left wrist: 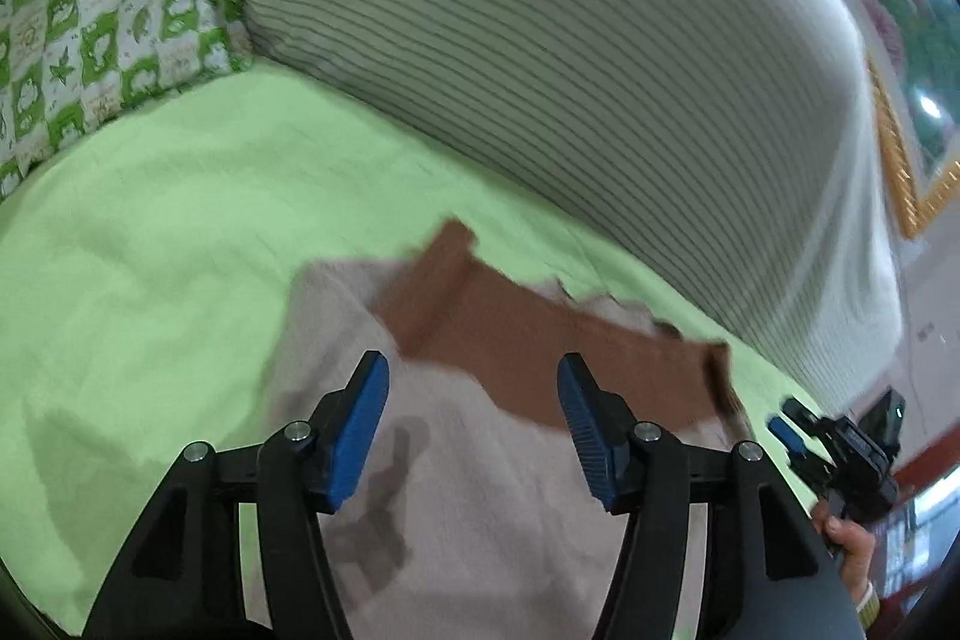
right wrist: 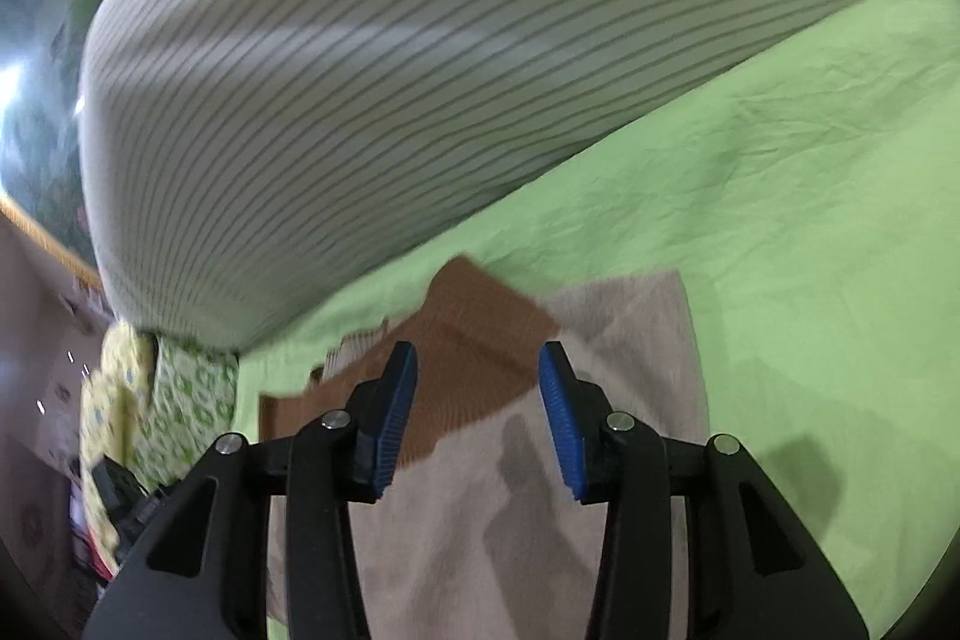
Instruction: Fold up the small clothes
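A small pale beige garment (left wrist: pixel 480 490) with a brown band (left wrist: pixel 510 334) along its far edge lies on the green bedsheet (left wrist: pixel 150 250). My left gripper (left wrist: pixel 473 364) hovers over it, open, with its blue pads apart and nothing pinched between them. The right wrist view shows the same garment (right wrist: pixel 456 532) and brown band (right wrist: pixel 474 340) under my right gripper (right wrist: pixel 478 349), which is also open and holds nothing. The right gripper's body (left wrist: pixel 840 436) and the hand (left wrist: pixel 846 532) that holds it appear at the right edge of the left wrist view. Both views are blurred.
A large white cushion with thin dark stripes (left wrist: pixel 540 40) lies just beyond the garment. A green-and-white patterned pillow (left wrist: pixel 108 10) sits at the far left. A gold picture frame (left wrist: pixel 894 148) hangs on the wall at right. Bare green sheet (right wrist: pixel 780 220) stretches to the right.
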Tool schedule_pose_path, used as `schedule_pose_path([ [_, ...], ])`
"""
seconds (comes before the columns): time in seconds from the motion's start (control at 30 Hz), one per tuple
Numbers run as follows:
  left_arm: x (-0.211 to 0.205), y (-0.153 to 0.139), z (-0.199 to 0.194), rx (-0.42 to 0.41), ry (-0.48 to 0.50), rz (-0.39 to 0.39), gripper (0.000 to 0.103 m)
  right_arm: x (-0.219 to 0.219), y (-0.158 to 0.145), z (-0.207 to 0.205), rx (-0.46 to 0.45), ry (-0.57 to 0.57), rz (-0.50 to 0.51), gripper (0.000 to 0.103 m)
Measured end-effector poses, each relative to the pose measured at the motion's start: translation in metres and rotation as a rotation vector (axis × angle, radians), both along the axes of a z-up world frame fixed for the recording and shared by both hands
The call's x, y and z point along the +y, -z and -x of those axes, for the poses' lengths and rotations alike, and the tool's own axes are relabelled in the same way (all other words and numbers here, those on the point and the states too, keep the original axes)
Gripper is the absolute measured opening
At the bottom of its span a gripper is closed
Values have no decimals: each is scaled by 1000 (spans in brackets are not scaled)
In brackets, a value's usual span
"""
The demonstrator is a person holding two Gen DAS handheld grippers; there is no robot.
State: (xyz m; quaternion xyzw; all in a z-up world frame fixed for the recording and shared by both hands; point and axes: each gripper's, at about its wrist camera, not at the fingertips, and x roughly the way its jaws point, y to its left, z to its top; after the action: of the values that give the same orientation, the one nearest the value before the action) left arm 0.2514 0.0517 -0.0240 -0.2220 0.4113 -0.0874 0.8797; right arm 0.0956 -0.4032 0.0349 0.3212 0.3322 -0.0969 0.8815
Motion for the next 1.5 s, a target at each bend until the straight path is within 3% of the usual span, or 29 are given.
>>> schedule_pose_path([
  [0.1,-24,7,23,20,89,-7,63,34,1,6,23,-109,87,44],
  [0.23,-70,24,41,43,245,-17,63,98,16,-4,76,-339,220,44],
  [0.33,-100,35,40,35,338,-50,63,119,33,-16,101,-452,219,44],
  [0.43,-111,48,32,36,370,-106,63,121,54,-30,155,-501,199,44],
  [0.57,-105,62,8,39,347,-167,60,110,68,-46,201,-464,231,44],
  [0.77,-79,66,-36,36,234,-224,56,53,63,-65,182,-275,302,44],
  [0.93,-60,77,-62,60,166,-244,27,21,61,-76,160,-158,330,39],
  [1.03,-50,78,-68,65,125,-236,23,16,62,-76,157,-118,328,29],
  [1.1,-47,76,-67,64,108,-230,20,11,59,-69,136,-79,306,28],
  [1.2,-48,69,-57,60,104,-232,23,6,52,-55,112,-11,275,30],
  [1.33,-57,47,-29,20,103,-206,46,17,32,-37,87,2,288,32],
  [1.5,-98,38,18,3,269,-135,52,50,23,-3,76,-116,284,35],
])
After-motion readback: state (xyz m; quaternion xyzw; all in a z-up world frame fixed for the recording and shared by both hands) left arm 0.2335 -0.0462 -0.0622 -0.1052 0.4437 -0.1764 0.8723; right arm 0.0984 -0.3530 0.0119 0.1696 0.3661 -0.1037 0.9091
